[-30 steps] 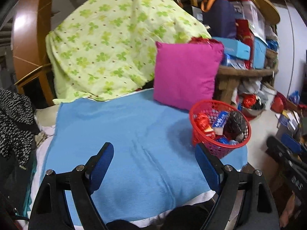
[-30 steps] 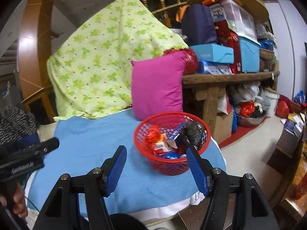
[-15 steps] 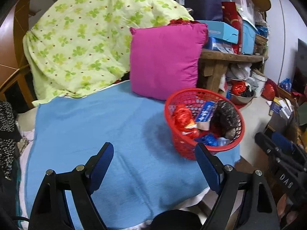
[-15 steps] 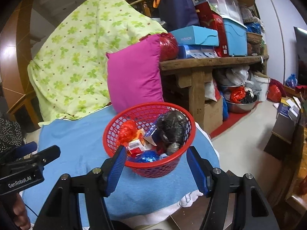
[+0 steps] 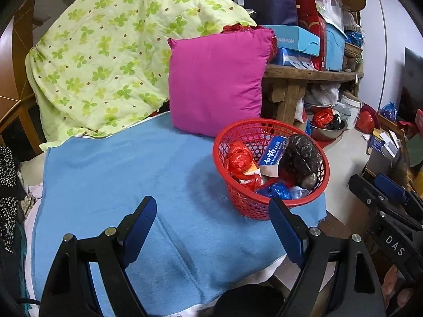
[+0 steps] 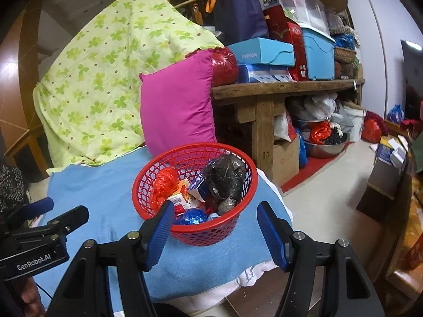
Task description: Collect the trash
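A red mesh basket (image 5: 272, 206) (image 6: 211, 235) stands on the blue blanket (image 5: 119, 174) (image 6: 100, 185) near its right front corner. It holds trash: a crumpled red wrapper (image 5: 238, 158) (image 6: 165, 181), a blue and white carton (image 5: 272, 153), a black plastic bag (image 5: 301, 158) (image 6: 224, 177) and a blue wrapper (image 6: 191, 216). My left gripper (image 5: 214, 227) is open and empty, over the blanket left of the basket. My right gripper (image 6: 215, 229) is open and empty, just in front of the basket, fingers either side of its near rim.
A magenta pillow (image 5: 216, 84) (image 6: 177, 108) leans behind the basket, a green floral quilt (image 5: 111, 52) beside it. A wooden bench (image 6: 277, 92) loaded with boxes stands to the right, with bags and a bowl (image 6: 325, 145) beneath. Floor clutter lies far right.
Both grippers have swung around the basket, so it sits closer and more central in each view. Both stay open and empty. The basket has not moved on the blanket.
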Demonstrator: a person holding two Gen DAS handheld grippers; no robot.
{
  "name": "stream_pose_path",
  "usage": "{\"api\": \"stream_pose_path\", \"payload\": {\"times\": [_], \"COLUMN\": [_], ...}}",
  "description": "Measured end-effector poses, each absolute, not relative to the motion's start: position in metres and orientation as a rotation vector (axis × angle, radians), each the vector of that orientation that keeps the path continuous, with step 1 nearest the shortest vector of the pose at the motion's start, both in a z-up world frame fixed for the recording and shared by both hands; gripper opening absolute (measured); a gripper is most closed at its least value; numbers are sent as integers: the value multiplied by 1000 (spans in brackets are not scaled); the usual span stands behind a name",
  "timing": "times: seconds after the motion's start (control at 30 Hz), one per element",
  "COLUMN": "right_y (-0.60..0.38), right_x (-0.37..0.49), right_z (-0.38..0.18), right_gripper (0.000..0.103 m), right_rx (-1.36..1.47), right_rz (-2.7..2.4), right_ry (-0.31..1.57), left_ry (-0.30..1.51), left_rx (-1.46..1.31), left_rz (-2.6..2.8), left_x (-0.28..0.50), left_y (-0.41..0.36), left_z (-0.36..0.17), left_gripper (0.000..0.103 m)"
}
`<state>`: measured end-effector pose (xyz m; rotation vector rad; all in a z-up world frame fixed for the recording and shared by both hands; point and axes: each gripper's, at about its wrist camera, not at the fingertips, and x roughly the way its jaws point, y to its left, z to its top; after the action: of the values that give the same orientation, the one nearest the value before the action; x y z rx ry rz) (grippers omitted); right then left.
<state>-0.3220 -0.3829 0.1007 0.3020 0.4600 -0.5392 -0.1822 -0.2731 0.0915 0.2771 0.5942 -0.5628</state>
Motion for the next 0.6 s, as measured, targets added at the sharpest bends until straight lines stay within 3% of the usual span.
{"api": "stream_pose_path", "payload": {"times": [0.6], "right_y": [-380], "right_x": [-321], "right_z": [108], "right_gripper": [69], "right_rx": [302], "right_rz": [-538], "right_ry": [453], "left_ry": [574], "left_rx": [268], "left_rz": [-538], "left_x": [-183], "left_y": [-265], "left_z": [99], "left_gripper": [87]}}
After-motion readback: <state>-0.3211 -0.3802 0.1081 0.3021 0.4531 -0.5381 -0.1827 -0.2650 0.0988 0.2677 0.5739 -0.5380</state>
